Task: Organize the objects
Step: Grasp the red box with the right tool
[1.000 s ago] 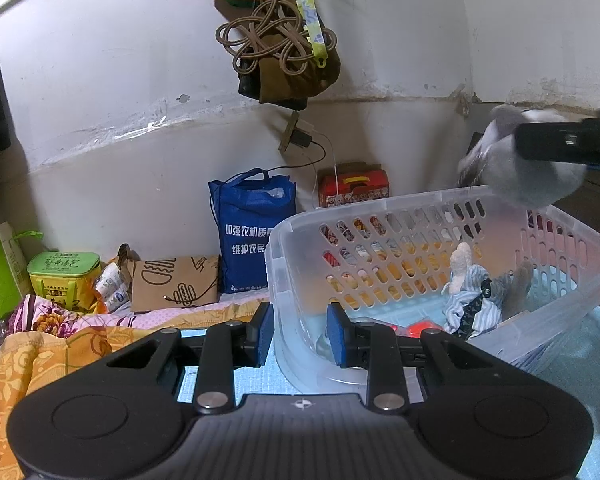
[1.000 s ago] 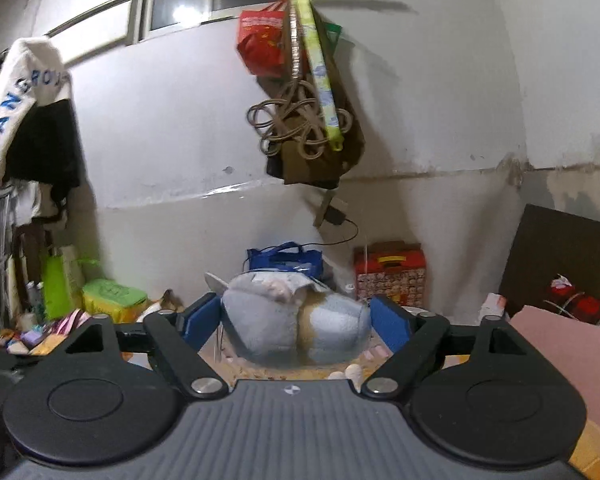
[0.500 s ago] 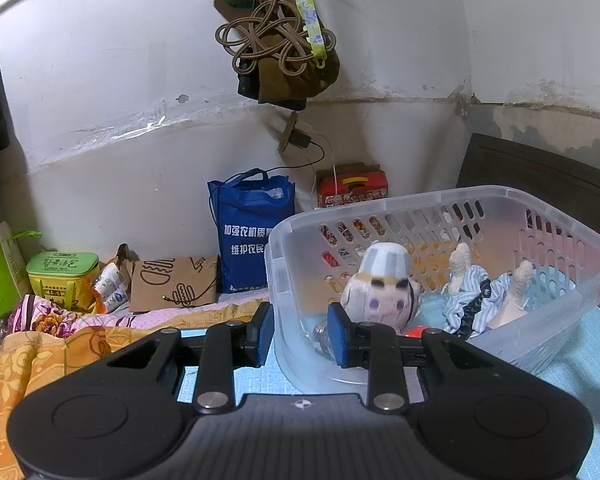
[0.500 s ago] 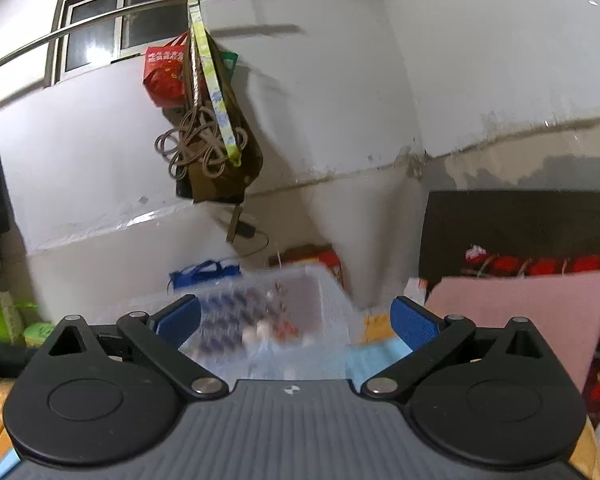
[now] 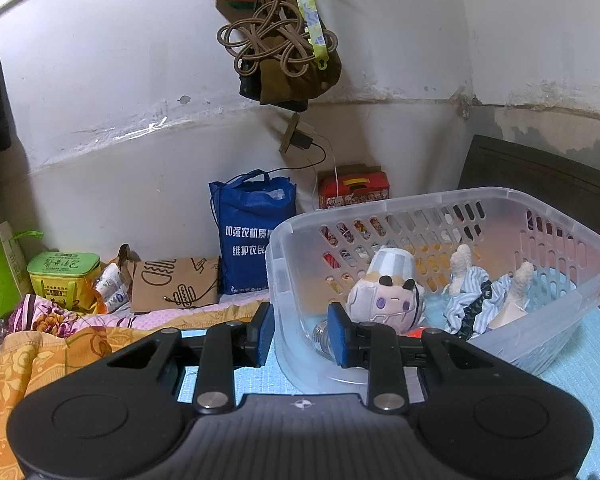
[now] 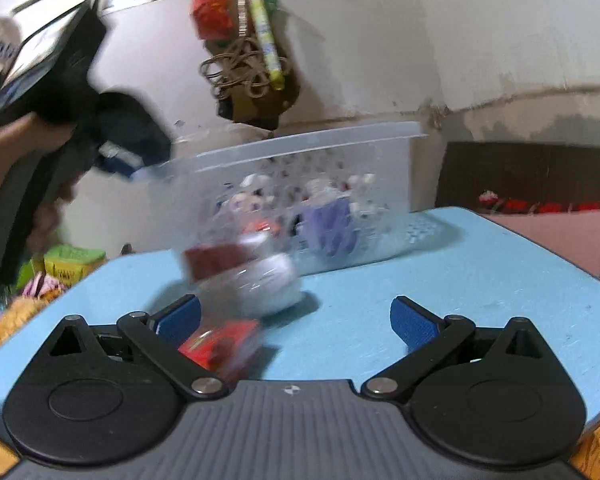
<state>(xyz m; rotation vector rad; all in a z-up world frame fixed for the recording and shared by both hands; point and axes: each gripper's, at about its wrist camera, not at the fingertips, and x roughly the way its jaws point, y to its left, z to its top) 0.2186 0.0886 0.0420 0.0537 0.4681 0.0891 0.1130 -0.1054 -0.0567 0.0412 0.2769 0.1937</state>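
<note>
The plush toy [image 5: 386,300] is now released into the clear basket [image 5: 500,196]. The right gripper [image 6: 296,316], fingers apart, is lowered toward a blurred red box [image 6: 220,344] on the blue surface [image 6: 480,272]; the left gripper [image 5: 300,332] is clamped on the basket wall.

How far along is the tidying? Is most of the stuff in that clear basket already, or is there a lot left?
Partly done. The clear basket already holds a pale plush toy and a striped cloth doll. The left gripper grips the basket's rim. The right gripper is open and empty. Left on the blue mat: a blurred white and red item and a small red item.
</note>
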